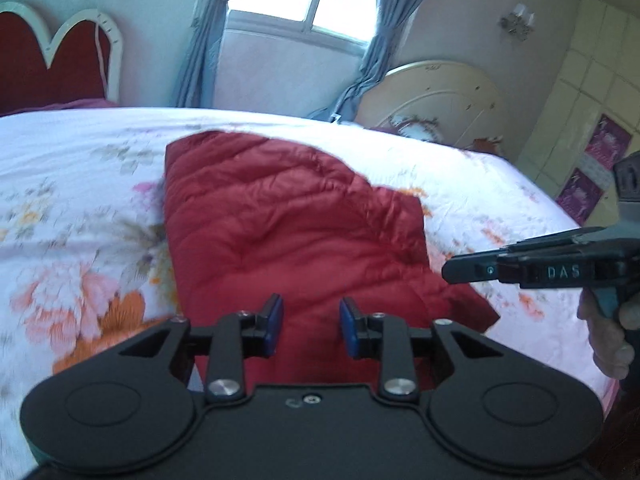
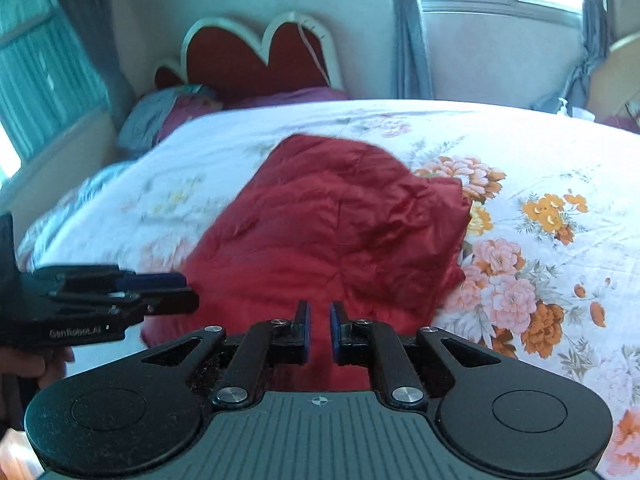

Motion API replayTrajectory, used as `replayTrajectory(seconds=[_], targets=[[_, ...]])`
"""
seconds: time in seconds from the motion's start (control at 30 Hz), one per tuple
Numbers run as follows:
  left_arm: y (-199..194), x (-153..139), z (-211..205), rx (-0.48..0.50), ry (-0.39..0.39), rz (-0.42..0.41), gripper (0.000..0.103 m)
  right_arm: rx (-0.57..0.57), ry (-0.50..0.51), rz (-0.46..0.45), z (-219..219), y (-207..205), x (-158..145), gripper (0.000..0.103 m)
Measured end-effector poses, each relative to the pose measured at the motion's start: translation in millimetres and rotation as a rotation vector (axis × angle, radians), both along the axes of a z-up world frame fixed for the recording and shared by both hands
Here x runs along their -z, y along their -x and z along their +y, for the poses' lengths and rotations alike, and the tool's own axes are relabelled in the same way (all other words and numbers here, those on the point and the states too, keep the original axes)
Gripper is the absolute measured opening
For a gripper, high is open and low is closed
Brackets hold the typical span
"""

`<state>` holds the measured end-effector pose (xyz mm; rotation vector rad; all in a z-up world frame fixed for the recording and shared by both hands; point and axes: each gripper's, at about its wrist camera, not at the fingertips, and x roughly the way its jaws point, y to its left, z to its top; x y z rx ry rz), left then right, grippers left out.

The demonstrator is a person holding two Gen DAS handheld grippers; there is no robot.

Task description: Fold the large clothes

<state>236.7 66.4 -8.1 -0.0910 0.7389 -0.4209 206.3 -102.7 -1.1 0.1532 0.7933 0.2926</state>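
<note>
A dark red quilted jacket (image 1: 288,224) lies partly folded on the flowered bed cover (image 1: 80,184). It also fills the middle of the right wrist view, jacket (image 2: 332,220) on cover (image 2: 540,160). My left gripper (image 1: 312,320) hovers over the jacket's near edge, its blue pads apart with nothing between them. My right gripper (image 2: 319,320) hangs over the same near edge with only a narrow slit between its pads, also empty. Each gripper shows in the other's view: the right one (image 1: 450,272) at the jacket's right corner, the left one (image 2: 188,292) at its left side.
A red heart-shaped headboard (image 2: 260,52) and pillows (image 2: 160,116) stand at the head of the bed. Beyond the far edge are a curtained window (image 1: 304,4) and a cream footboard (image 1: 440,96). A hand (image 1: 612,340) grips the right tool's handle.
</note>
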Motion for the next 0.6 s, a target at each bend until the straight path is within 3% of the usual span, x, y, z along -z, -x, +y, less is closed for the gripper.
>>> replayTrajectory(seconds=[0.23, 0.6], targets=[[17, 10, -14, -0.049, -0.089, 0.023, 0.026, -0.022, 0.045, 0.031, 7, 17, 27, 0.01], [12, 35, -19, -0.1, -0.14, 0.037, 0.026, -0.011, 0.018, 0.074, 0, 18, 70, 0.009]])
